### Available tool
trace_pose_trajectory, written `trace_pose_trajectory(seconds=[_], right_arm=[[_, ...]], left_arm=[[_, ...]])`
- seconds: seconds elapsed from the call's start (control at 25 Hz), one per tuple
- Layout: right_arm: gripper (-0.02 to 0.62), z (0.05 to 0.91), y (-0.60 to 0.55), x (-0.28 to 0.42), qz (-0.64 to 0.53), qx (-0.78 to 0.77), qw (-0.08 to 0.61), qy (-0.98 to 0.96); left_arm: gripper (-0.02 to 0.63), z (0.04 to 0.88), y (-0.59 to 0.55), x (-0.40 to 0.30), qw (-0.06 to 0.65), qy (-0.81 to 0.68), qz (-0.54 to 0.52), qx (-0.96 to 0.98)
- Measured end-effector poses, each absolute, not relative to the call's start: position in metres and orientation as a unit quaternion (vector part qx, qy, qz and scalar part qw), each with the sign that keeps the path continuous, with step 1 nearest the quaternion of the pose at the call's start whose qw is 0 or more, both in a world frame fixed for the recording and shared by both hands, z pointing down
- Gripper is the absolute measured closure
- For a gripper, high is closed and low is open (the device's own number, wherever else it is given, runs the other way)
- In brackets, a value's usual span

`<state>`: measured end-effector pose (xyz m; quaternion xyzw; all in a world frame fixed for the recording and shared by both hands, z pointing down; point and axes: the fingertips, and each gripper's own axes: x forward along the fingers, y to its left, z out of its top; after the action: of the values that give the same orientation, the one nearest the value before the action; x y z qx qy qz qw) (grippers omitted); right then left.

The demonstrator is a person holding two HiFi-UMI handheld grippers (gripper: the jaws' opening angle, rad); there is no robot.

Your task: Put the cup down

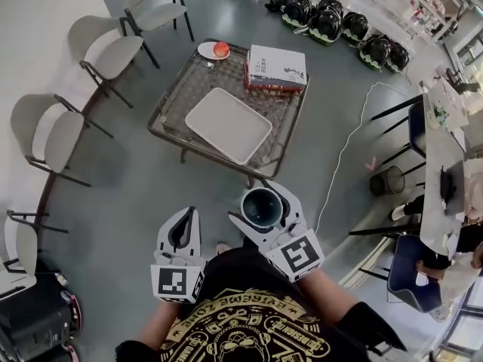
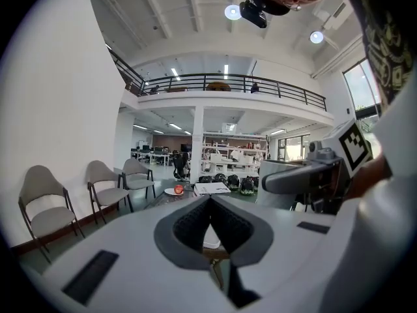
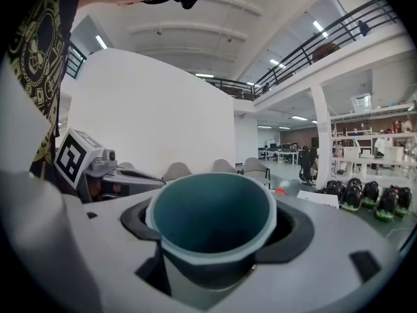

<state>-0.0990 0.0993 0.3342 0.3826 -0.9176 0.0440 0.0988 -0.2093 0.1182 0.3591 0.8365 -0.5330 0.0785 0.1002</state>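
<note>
Between the jaws of the right gripper [image 1: 263, 208], the cup [image 1: 260, 202] is sitting upright, mouth up, its long axis standing vertical. The pads are pressing on its sides, spread wide around it. Both are hovering over the floor, short of the table [image 1: 161, 110], which is lying ahead and slightly to the left, its near corner just beyond the cup. The right gripper is standing nearer that corner than the left gripper [image 1: 190, 217], whose jaws are resting together on nothing. Counting: one cup and one table, which is carrying one white tray [image 1: 228, 124], one plate [image 1: 205, 50] with one apple [image 1: 221, 49], and one box [image 1: 276, 65]. The tray's bare face is looking like the likeliest landing spot.
</note>
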Motion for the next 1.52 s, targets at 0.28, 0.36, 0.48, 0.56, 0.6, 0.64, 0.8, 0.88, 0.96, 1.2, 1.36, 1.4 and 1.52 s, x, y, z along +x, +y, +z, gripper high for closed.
trace_pose_trajectory(seconds=[0.28, 0.36, 0.48, 0.56, 0.6, 0.64, 0.8, 0.88, 0.96, 1.2, 1.36, 1.4, 1.52], right_arm=[[0.215, 0.339, 0.056, -0.087, 0.043, 0.359, 0.1, -0.927], [0.215, 0.339, 0.043, -0.084, 0.044, 0.356, 0.099, -0.928], [0.215, 0.342, 0.026, -0.08, 0.046, 0.35, 0.099, -0.93], [0.215, 0.344, 0.015, -0.076, 0.046, 0.346, 0.099, -0.932], [0.215, 0.344, 0.011, -0.075, 0.045, 0.344, 0.1, -0.933], [0.215, 0.344, 0.006, -0.074, 0.044, 0.341, 0.1, -0.934], [0.215, 0.344, -0.01, -0.071, 0.038, 0.327, 0.1, -0.939], [0.215, 0.345, -0.018, -0.069, 0.038, 0.319, 0.099, -0.942], [0.215, 0.346, -0.024, -0.066, 0.033, 0.31, 0.102, -0.945], [0.215, 0.35, -0.039, -0.059, 0.028, 0.286, 0.112, -0.951], [0.215, 0.354, -0.05, -0.051, 0.03, 0.276, 0.11, -0.954], [0.215, 0.354, -0.052, -0.049, 0.031, 0.275, 0.11, -0.955], [0.215, 0.358, -0.058, -0.039, 0.035, 0.269, 0.108, -0.956]], left_arm=[[0.609, 0.363, 0.08, -0.197, 0.107, -0.55, 0.086, 0.824], [0.609, 0.363, 0.067, -0.194, 0.109, -0.554, 0.089, 0.82], [0.609, 0.363, 0.049, -0.19, 0.111, -0.561, 0.091, 0.815], [0.609, 0.364, 0.04, -0.185, 0.11, -0.564, 0.093, 0.813], [0.609, 0.365, 0.036, -0.183, 0.111, -0.565, 0.094, 0.813], [0.609, 0.366, 0.033, -0.182, 0.111, -0.566, 0.093, 0.811], [0.609, 0.365, 0.017, -0.175, 0.108, -0.574, 0.1, 0.805], [0.609, 0.364, 0.009, -0.171, 0.106, -0.579, 0.101, 0.802], [0.609, 0.363, 0.002, -0.166, 0.107, -0.584, 0.104, 0.798], [0.609, 0.368, -0.012, -0.154, 0.11, -0.595, 0.11, 0.788], [0.609, 0.371, -0.023, -0.145, 0.112, -0.6, 0.118, 0.784], [0.609, 0.371, -0.025, -0.142, 0.111, -0.6, 0.12, 0.783], [0.609, 0.372, -0.03, -0.131, 0.111, -0.602, 0.123, 0.781]])
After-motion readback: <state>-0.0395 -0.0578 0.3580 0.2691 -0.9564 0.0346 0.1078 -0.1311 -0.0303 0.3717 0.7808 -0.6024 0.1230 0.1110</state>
